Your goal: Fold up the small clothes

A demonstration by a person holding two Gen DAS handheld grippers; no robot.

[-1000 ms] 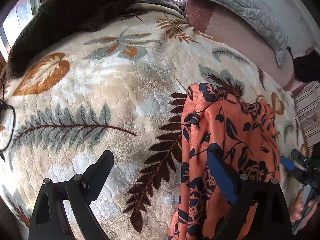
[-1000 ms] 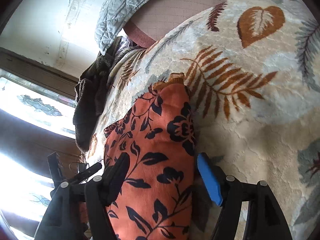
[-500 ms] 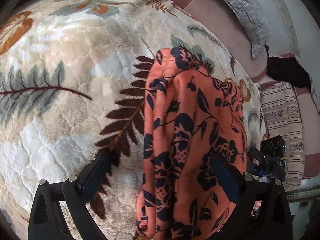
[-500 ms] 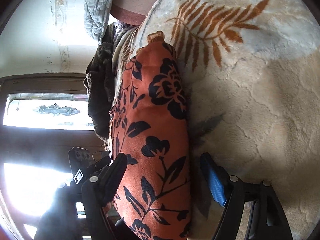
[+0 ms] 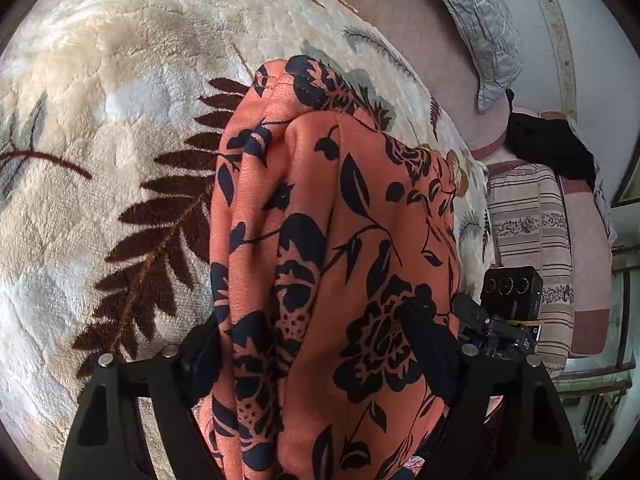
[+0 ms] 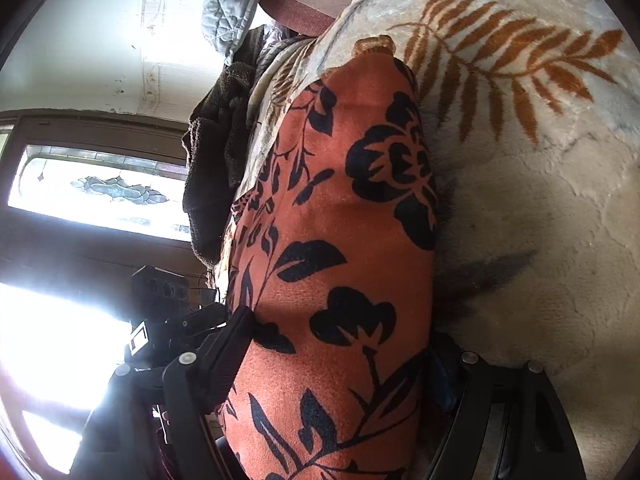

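I have the orange fleece garment with a dark navy flower print point(image 5: 340, 264) bunched lengthwise on the cream plush blanket with brown and orange fern leaves point(image 5: 120, 128), and it runs away from both cameras toward the far edge of the bed. No brand, label or writing is legible on it. My left gripper point(image 5: 320, 364) points steeply down at the near end of the cloth; its jaws have just been closing, and both pads now sit against the sides of the bunch, which fills the whole gap. My right gripper point(image 6: 340, 360) straddles the same cloth from the other side, angled down less steeply, with the fabric bulging between its pads and pressing on both, so I read it as gripping too. A second ago the left jaws stood wide over bare blanket with the cloth only beside one finger. Each camera sees the other gripper's black camera housing point(image 5: 512, 292) just beyond the cloth.
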